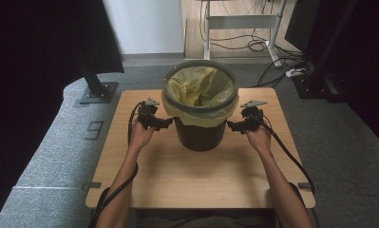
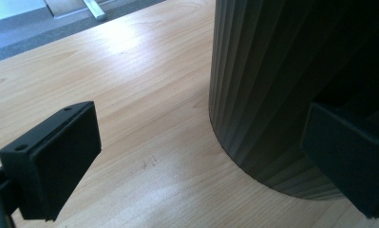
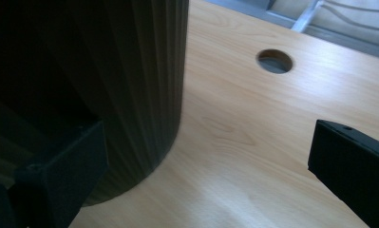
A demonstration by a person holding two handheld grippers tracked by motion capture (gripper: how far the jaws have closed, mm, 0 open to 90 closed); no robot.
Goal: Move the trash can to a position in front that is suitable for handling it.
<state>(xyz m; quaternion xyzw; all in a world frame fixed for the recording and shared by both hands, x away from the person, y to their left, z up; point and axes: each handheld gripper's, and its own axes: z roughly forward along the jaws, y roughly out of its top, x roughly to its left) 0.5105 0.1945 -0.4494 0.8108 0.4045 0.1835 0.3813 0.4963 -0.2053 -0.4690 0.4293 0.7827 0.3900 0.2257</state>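
Observation:
A dark ribbed bin (image 1: 199, 133) lined with a yellow bag (image 1: 199, 88) stands at the middle of the wooden table (image 1: 177, 180). My left gripper (image 1: 166, 123) hovers just left of the bin, below the folded bag edge, jaws open and empty. My right gripper (image 1: 231, 125) mirrors it on the bin's right side, also open. In the left gripper view the bin wall (image 2: 272, 85) rises at right, between the spread fingers (image 2: 54, 161). The right gripper view has the bin wall (image 3: 125, 85) at left and one finger (image 3: 353, 166) over bare wood.
A round cable hole (image 3: 274, 61) pierces the tabletop beyond the bin. Behind the table stand a black stand base (image 1: 98, 92), a metal desk frame (image 1: 241, 23) and floor cables (image 1: 272, 71). Grey carpet surrounds the table.

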